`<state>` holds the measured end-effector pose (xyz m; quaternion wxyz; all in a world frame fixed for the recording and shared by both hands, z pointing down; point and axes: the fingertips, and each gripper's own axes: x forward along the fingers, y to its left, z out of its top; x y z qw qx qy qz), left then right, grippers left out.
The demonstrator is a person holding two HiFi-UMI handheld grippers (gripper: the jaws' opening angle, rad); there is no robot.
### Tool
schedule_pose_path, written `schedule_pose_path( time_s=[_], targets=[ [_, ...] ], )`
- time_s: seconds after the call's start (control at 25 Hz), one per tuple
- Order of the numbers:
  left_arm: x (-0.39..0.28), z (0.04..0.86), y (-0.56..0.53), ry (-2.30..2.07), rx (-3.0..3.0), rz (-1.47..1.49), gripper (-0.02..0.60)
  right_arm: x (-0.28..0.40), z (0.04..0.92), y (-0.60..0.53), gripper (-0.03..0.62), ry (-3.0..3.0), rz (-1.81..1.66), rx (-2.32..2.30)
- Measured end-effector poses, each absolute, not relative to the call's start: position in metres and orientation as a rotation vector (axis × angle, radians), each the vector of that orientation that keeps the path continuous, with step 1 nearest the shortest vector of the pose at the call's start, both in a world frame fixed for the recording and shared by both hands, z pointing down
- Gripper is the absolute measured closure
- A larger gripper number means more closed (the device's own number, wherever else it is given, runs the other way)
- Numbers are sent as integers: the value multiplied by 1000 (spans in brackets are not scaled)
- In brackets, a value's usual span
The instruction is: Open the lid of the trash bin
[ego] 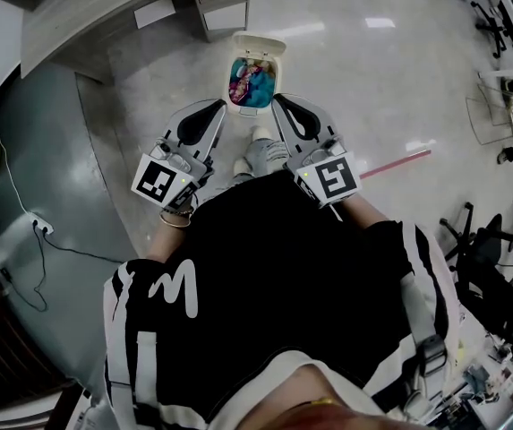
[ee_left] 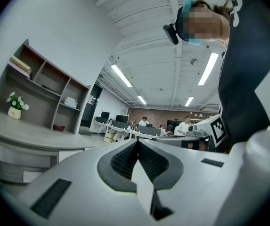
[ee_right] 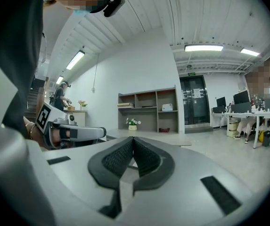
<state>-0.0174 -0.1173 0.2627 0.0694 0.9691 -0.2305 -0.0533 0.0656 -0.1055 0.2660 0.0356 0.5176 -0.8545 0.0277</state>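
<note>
— Glossy pale floor (ego: 354,79) all round, grey desk (ego: 104,16) off at ten o'clock. Whereabouts for the trash bin (ego: 231,72)?
— Dead ahead at twelve o'clock. Stands upright on that floor, mouth facing straight up. Long axis from six to twelve.
— And the lid (ego: 258,42)?
— Already up. Thrown back at the far, twelve o'clock end, pale inner face on show. Bright pink and blue rubbish (ego: 252,83) inside.
— How many of each, counted?
— One bin, one lid, two grippers, one marker cube (ego: 160,180) apiece.
— And the left gripper (ego: 224,107)?
— At seven o'clock of the bin, tip by the near left corner. Touching or not, cannot tell. Seen along the left gripper (ee_left: 137,141) itself: pressed together at the tip, pinching nothing.
— And the right gripper (ego: 275,99)?
— At five o'clock of the bin, tip beside the near right corner. Same for the right gripper (ee_right: 133,138) close up: closed tight, holding nothing.
— Aimed which way?
— Both toward twelve, angled inward at the bin.
</note>
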Motion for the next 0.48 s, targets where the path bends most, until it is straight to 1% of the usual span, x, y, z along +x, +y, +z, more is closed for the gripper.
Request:
schedule_pose_path(
  time_s=[0.48],
  targets=[
    [-15, 257, -118, -686, 2907, -148, 576, 60, 263, -106, 583, -2624, 69, 1590]
  ],
)
